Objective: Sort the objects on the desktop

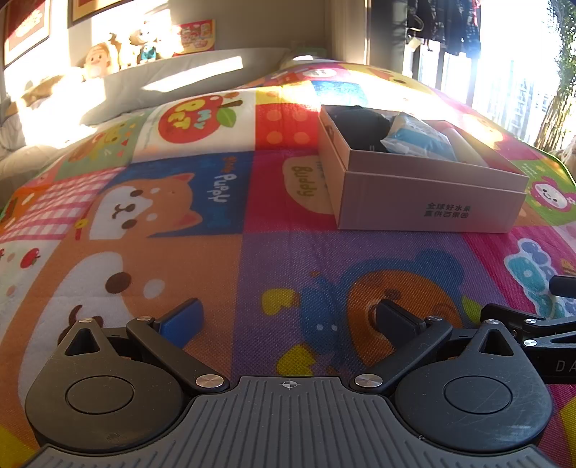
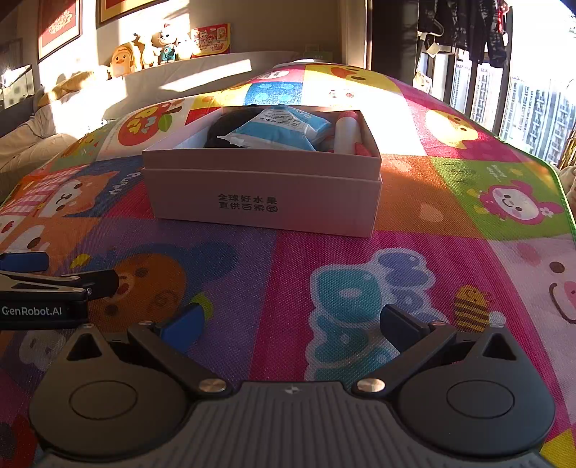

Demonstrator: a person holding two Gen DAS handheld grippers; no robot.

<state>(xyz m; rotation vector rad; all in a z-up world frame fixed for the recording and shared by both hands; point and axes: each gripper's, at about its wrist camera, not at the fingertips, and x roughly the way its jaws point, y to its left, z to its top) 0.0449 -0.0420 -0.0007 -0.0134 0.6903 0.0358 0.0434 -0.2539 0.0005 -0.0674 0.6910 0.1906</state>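
Note:
A pink cardboard box (image 1: 428, 201) (image 2: 262, 201) with black print stands on a colourful cartoon mat (image 1: 216, 252) (image 2: 414, 223). Inside it lie a black object (image 1: 360, 122) (image 2: 226, 126), a blue and white packet (image 1: 421, 138) (image 2: 280, 129) and a white and pink tube (image 2: 347, 133). My left gripper (image 1: 288, 318) is open and empty, low over the mat, short of the box. My right gripper (image 2: 291, 322) is open and empty, in front of the box. Each gripper shows at the other view's edge: the right one (image 1: 532, 324), the left one (image 2: 54, 284).
A grey pillow (image 1: 172, 82) and plush toys (image 1: 108, 54) (image 2: 144, 50) sit behind the mat on the left. A window (image 2: 532, 90) and hanging clothes (image 2: 464, 25) are at the right. The mat's edge drops off at right.

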